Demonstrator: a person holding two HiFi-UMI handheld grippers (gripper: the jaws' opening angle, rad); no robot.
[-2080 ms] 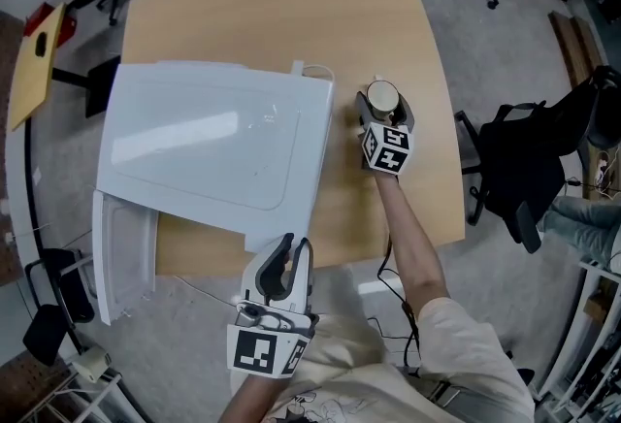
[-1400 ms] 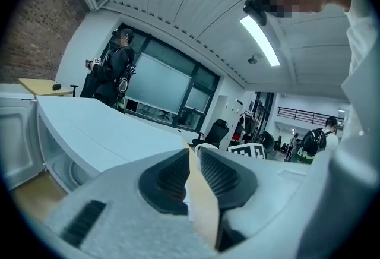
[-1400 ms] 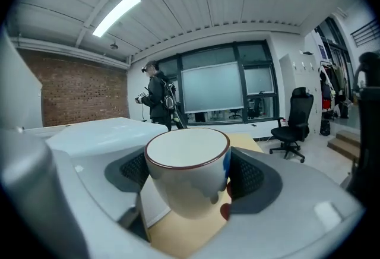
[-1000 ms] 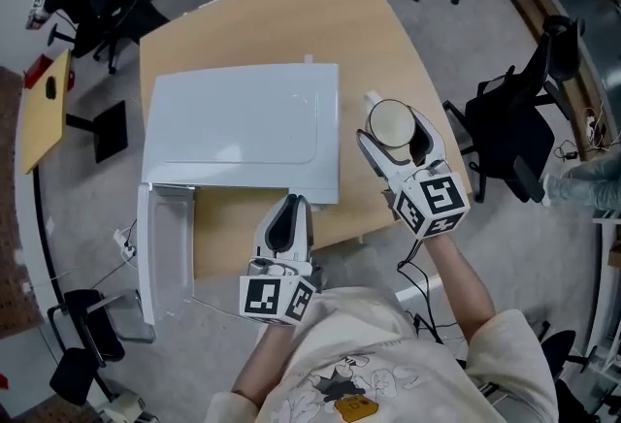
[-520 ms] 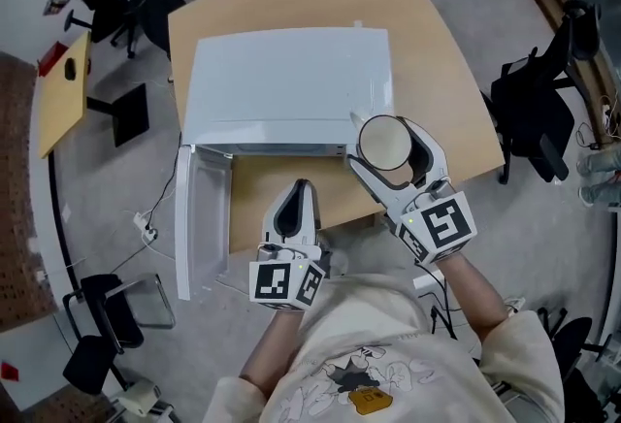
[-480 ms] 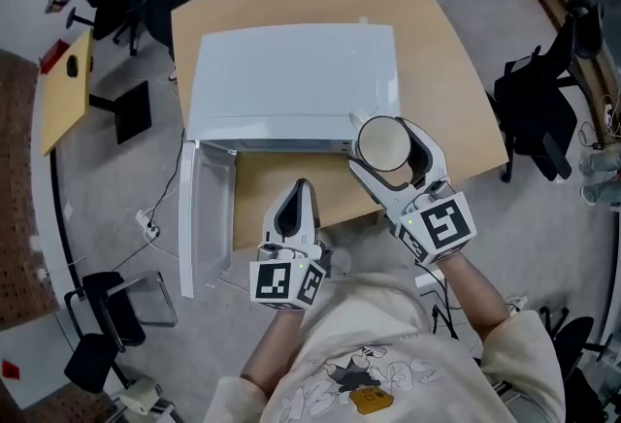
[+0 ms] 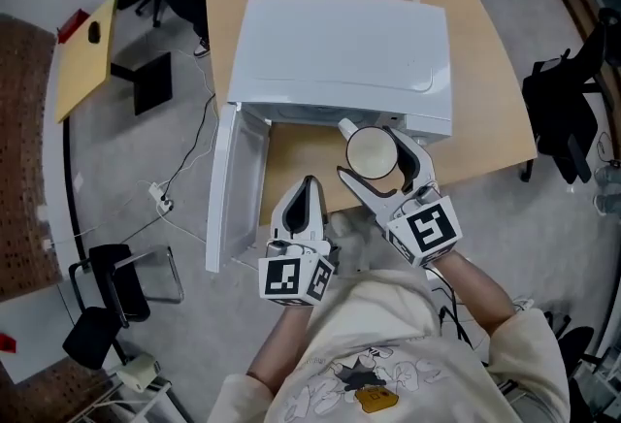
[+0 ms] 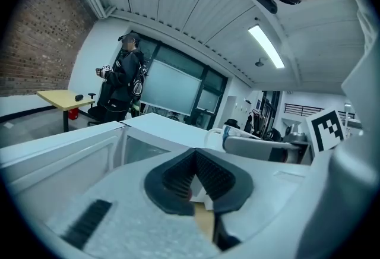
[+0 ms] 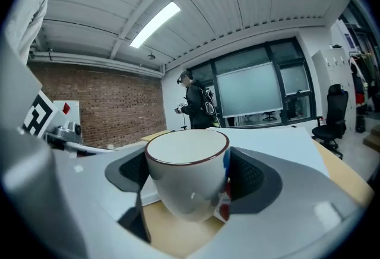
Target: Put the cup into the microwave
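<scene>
Gripping the white cup (image 9: 189,176) upright, the right hand-held gripper (image 7: 376,159) hangs in front of the open microwave (image 7: 344,52) on the table (image 7: 485,43); left hand-held gripper (image 7: 309,182) is pinched closed.

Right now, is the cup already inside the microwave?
No, the cup is gripped in the right tongs, out in front of the microwave, whose door hangs open.

Left gripper (image 7: 308,188) closed empty; right gripper (image 7: 375,157) clamped.
</scene>
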